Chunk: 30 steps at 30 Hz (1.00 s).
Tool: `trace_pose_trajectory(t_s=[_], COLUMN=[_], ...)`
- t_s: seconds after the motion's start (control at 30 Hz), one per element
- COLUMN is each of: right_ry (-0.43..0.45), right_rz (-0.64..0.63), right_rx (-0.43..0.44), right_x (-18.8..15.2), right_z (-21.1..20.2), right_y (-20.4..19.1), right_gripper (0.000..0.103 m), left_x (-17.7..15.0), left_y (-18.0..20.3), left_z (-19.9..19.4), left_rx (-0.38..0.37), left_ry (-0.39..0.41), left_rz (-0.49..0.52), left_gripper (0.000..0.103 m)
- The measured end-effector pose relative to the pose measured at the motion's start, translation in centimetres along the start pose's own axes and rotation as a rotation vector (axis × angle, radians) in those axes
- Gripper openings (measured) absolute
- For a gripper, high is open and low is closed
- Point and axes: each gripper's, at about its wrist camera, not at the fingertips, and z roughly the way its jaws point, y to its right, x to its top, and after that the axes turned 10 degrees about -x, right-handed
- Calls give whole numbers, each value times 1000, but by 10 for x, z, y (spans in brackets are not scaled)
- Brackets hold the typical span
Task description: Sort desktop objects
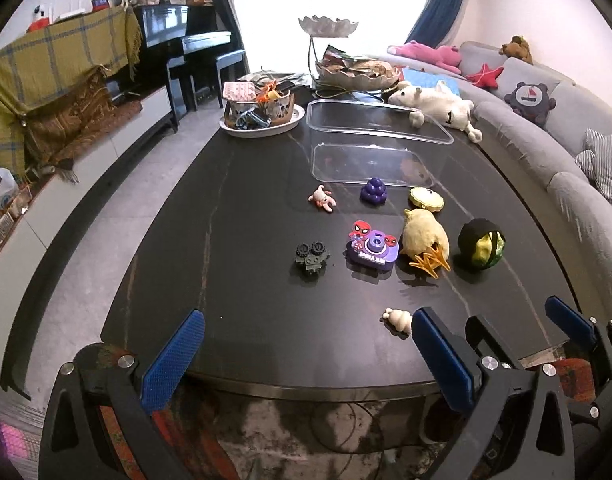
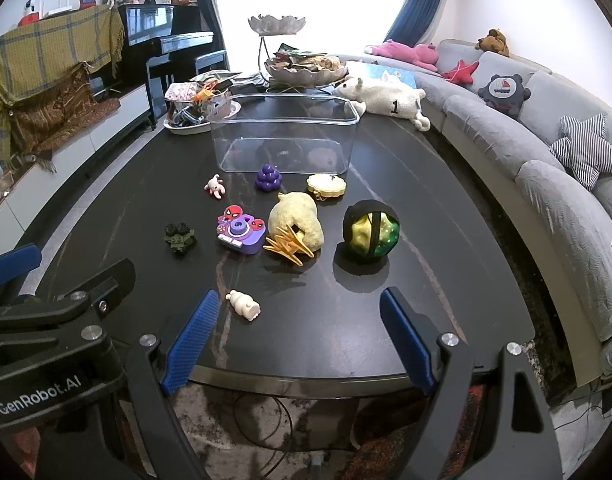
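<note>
Small toys lie on the dark oval table (image 2: pixel 446 280): a purple camera (image 2: pixel 241 234), a yellow plush chick (image 2: pixel 296 222), a green-and-black ball (image 2: pixel 371 232), a dark green toy vehicle (image 2: pixel 180 236), purple grapes (image 2: pixel 268 178), a pink figure (image 2: pixel 215 186), a yellow scalloped case (image 2: pixel 326 186) and a white figurine (image 2: pixel 244 305). Behind them stands an empty clear plastic bin (image 2: pixel 284 136). My left gripper (image 1: pixel 308 330) and right gripper (image 2: pixel 300 312) hover open over the table's near edge, holding nothing. The white figurine (image 1: pixel 397 320) lies by the left gripper's right finger.
At the table's far end are a white plush animal (image 2: pixel 382 98), a tiered silver bowl stand (image 2: pixel 302 68) and a plate of clutter (image 2: pixel 194 108). A grey sofa (image 2: pixel 546 168) curves along the right. A piano (image 2: pixel 174 40) and low cabinet stand on the left.
</note>
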Motion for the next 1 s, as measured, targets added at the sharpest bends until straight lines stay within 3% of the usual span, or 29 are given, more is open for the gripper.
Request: trace_pose_trajectory(t_s=[0.3,0.43,0.63,1.0], right_ry=[6,-10,-43,-102], right_rz=[22,17,5,-26], right_rx=[22,-25,-19,42], right_x=[-2,-5,-11,-18], right_z=[2,11,21,39], right_y=[-2,-3,-6,-20], right_gripper=[81,78,75,67], left_x=[-1,-2,-4,4], left_y=[-12,-10,-15,-36], left_z=[7,16,26,41], left_rx=[-82,-110,-113,-110], left_ry=[-18,-60,-109,-81], left_rz=[-43,44,58,40], left_gripper=[100,100,100,94])
